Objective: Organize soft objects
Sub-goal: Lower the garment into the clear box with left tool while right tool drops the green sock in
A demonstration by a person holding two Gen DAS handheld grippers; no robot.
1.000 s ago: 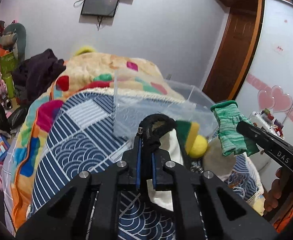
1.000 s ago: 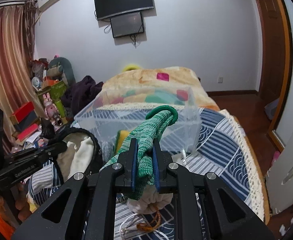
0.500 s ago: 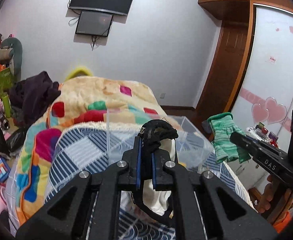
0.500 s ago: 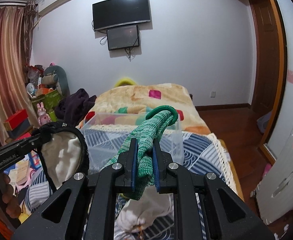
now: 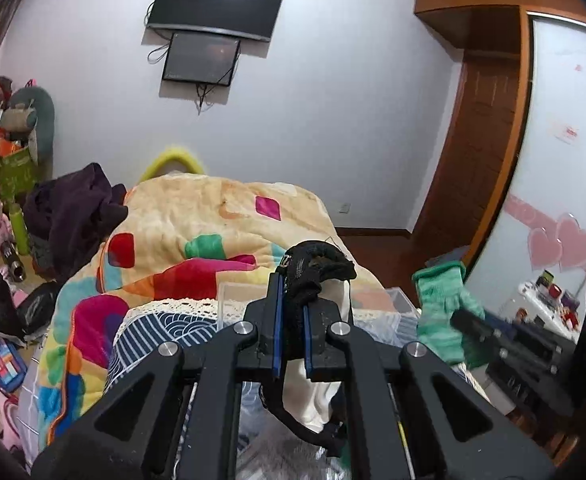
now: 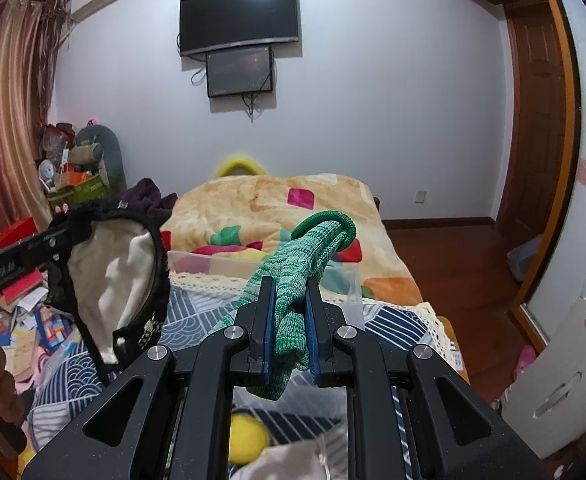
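Note:
My left gripper point(image 5: 291, 320) is shut on a black-trimmed cream cloth pouch point(image 5: 317, 276), held up above the bed; the pouch also shows at the left of the right wrist view point(image 6: 113, 276). My right gripper point(image 6: 289, 316) is shut on a green knitted glove point(image 6: 305, 256), which also shows at the right of the left wrist view point(image 5: 441, 312). A clear plastic box point(image 6: 345, 284) stands on the bed below and ahead of both grippers. A yellow ball point(image 6: 247, 438) and a cream cloth point(image 6: 293, 462) lie below the right gripper.
The bed has a blue patterned cover point(image 5: 161, 332) and a colourful blanket point(image 5: 213, 216). Dark clothes point(image 5: 73, 216) are heaped at its left. Toys and clutter point(image 6: 73, 176) fill the left floor. A wardrobe point(image 5: 565, 184) stands right, a TV point(image 6: 239, 18) on the far wall.
Both grippers have risen and tilted up with their loads, so the box and bed sit lower in view. The pouch and the glove stay gripped.

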